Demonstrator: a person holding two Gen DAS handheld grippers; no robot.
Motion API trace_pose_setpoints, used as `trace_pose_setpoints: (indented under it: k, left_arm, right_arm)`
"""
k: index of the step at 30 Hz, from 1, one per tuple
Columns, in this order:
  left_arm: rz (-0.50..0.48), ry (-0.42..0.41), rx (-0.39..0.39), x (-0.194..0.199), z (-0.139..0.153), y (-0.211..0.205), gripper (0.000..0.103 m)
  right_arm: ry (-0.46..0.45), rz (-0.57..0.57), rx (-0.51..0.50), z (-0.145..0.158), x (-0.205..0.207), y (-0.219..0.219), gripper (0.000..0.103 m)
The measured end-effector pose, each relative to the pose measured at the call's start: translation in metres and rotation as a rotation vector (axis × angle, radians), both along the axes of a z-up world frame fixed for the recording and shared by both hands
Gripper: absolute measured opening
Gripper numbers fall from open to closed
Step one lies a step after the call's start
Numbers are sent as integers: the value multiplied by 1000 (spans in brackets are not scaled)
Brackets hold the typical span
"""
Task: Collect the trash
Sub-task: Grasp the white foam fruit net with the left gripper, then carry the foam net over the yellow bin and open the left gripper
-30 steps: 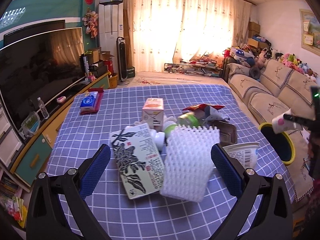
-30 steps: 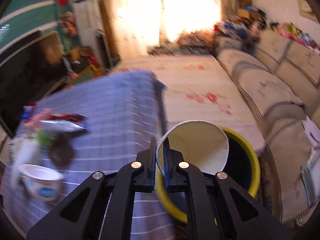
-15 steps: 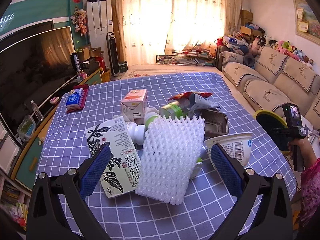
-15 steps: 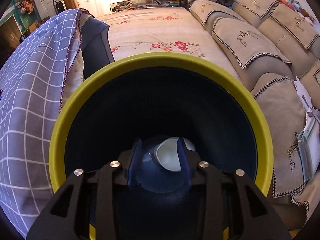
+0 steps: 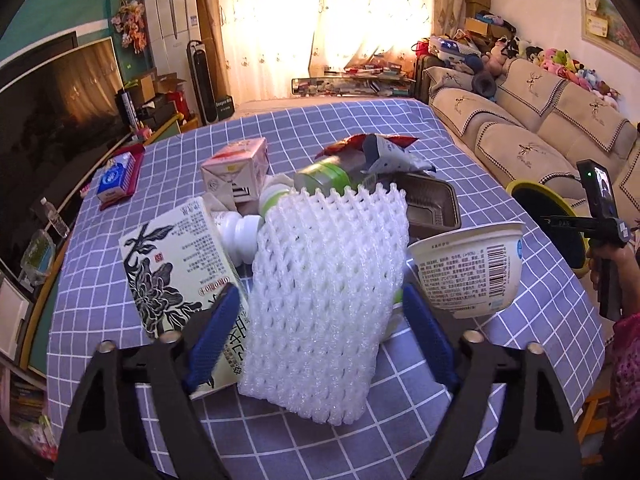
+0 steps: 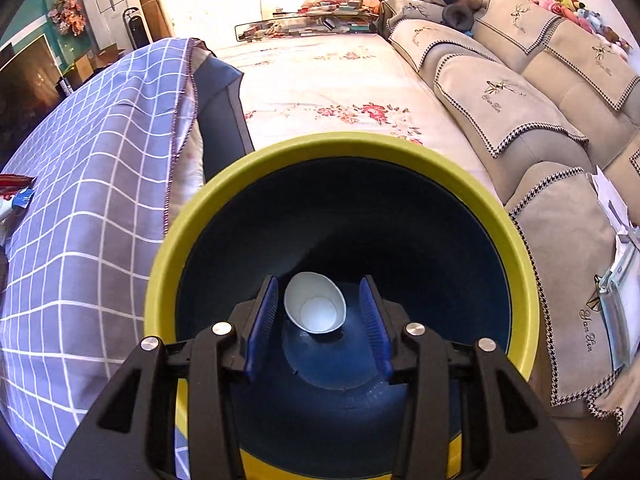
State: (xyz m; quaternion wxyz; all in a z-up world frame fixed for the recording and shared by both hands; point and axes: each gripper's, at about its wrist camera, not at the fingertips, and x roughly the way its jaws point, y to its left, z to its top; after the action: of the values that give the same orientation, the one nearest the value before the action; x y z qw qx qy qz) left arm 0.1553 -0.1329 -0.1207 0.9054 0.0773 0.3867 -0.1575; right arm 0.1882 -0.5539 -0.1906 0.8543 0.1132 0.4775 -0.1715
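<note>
my left gripper (image 5: pixel 320 312) closing in around the white foam net (image 5: pixel 324 304) on the table, pads not quite pressing yet, my right gripper (image 6: pixel 320 320) opening up, hanging over the bin (image 6: pixel 344 152), paper cup (image 6: pixel 316 308) lying loose at its bottom

A white foam net sleeve (image 5: pixel 324 300) tops the table's litter; a white paper cup (image 6: pixel 315 308) lies tipped in the yellow-rimmed bin (image 6: pixel 200 208)

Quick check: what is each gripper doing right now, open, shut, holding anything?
Left gripper: open, jaws just closing around the white foam net, not yet gripping.
Right gripper: open, empty; paper cup lies in the bin.
</note>
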Motion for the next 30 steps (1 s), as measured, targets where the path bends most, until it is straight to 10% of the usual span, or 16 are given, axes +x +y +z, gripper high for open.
trace_pose_setpoints:
  k: [9,20,30]
  left_arm:
    - [-26,21,-60,-2,6,7,27]
    - [-67,-108,-58,-30,66,-2,26]
    - [-374,-77,-103,-30,82,-136,26]
  right_arm:
    - [-20,23,-8,8,-1,9,43]
    - [-116,15,-13,39,-31,11,43]
    - [-186,-76,-65,65,-93,-6,45]
